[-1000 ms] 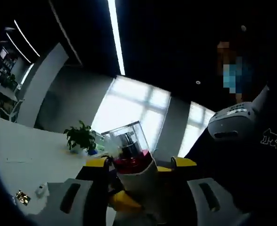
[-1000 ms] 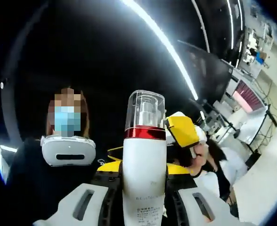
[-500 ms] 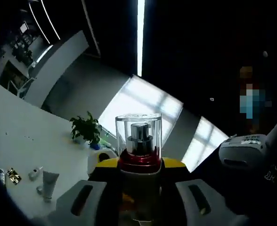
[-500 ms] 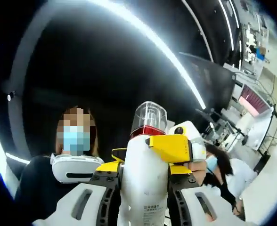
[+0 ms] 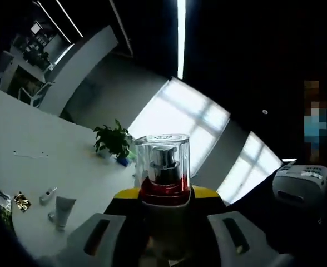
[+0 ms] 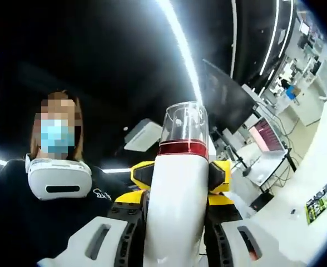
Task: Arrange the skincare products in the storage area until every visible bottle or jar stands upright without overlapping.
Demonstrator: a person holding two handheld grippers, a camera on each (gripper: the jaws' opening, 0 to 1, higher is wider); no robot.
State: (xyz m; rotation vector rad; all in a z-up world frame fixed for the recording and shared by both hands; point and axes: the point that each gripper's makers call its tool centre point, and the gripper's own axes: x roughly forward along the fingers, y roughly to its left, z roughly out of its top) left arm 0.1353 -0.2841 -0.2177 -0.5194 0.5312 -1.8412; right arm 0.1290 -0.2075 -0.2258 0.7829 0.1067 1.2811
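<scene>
White pump bottle (image 6: 177,206), red collar (image 6: 182,148) and clear cap (image 6: 184,123) on top, held high off the desk (image 5: 35,144) between both grippers. Right gripper (image 6: 174,245): fingers closed on the bottle's body, one to each side. Left gripper (image 5: 164,245): fingers drawn in close beside the bottle's neck (image 5: 164,192), yellow pads (image 5: 203,193) pressed at its shoulders; seemingly clamped on it as well. Bottle roughly upright along both pairs of fingers, cap toward the ceiling lights.

Below the bottle and well apart from it, in the left gripper view: a white tube (image 5: 64,210) lying flat on the desk, a small vial (image 5: 47,195) just beyond it, a gold sachet (image 5: 22,201) off to the side, a potted plant (image 5: 113,142) far behind.

Risks, judged only from this pose: smooth rounded plastic apt to slide through the pads if either hand twists against the other; clear cap liable to pop off under a squeeze near the neck; one hand letting go before the other is secure likely to send the bottle down onto the tube and vial; tall narrow shape prone to tipping once set down tilted.
</scene>
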